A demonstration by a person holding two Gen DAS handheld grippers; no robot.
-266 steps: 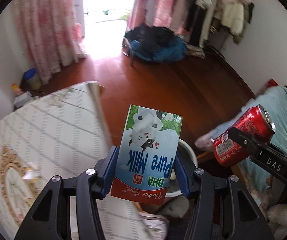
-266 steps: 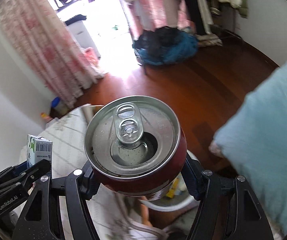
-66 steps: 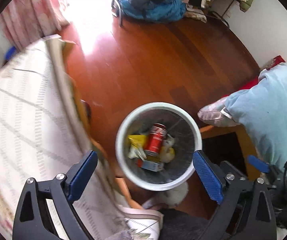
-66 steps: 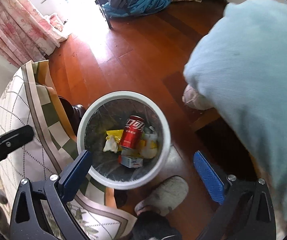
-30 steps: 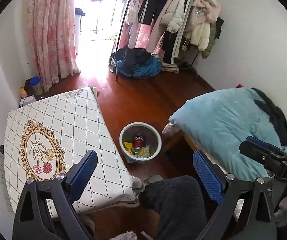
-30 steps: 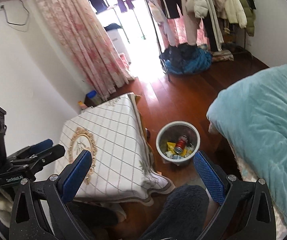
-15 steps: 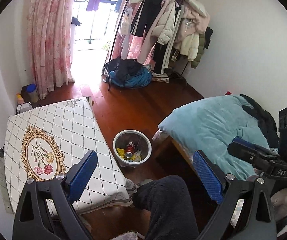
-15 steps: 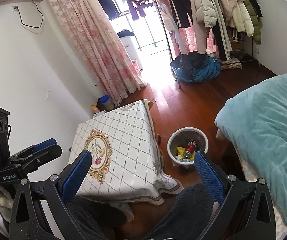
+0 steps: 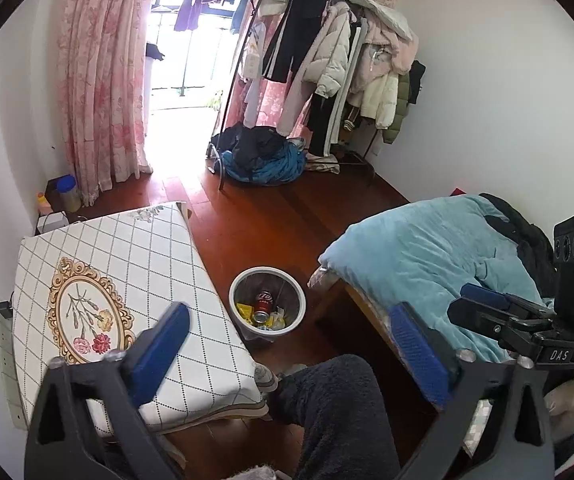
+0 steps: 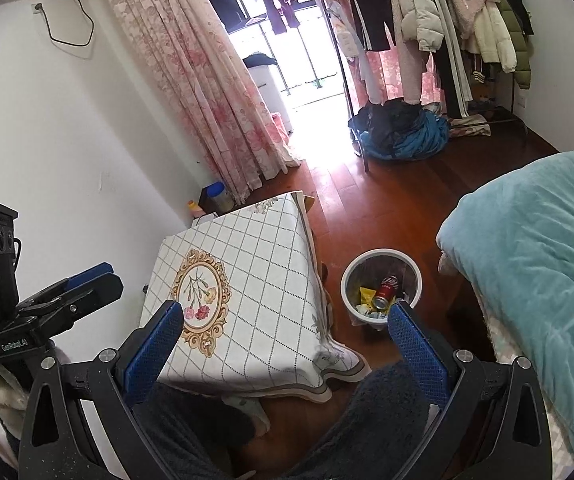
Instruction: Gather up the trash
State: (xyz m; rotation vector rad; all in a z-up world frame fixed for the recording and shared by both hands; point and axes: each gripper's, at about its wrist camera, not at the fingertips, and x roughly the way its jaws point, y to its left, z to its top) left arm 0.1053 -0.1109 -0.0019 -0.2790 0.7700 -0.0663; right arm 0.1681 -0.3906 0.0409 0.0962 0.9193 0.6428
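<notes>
The left claw (image 9: 287,344) is seen opening wider, with nothing between its pads; the right claw (image 10: 287,336) is held wide and empty. The red soda can (image 9: 264,301) is found in the white wastebasket (image 9: 267,274) on the floor, well ahead of both claws, beside the table (image 9: 147,248).

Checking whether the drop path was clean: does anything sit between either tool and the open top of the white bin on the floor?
Nothing visible does. The white bin stands on bare floor between the table and the bed, its mouth uncovered, with the red can inside. Left tool, jaws opening, and right tool are empty.

Carton and red can (image 9: 264,303) now in bin (image 9: 297,294), claws emptied.
</notes>
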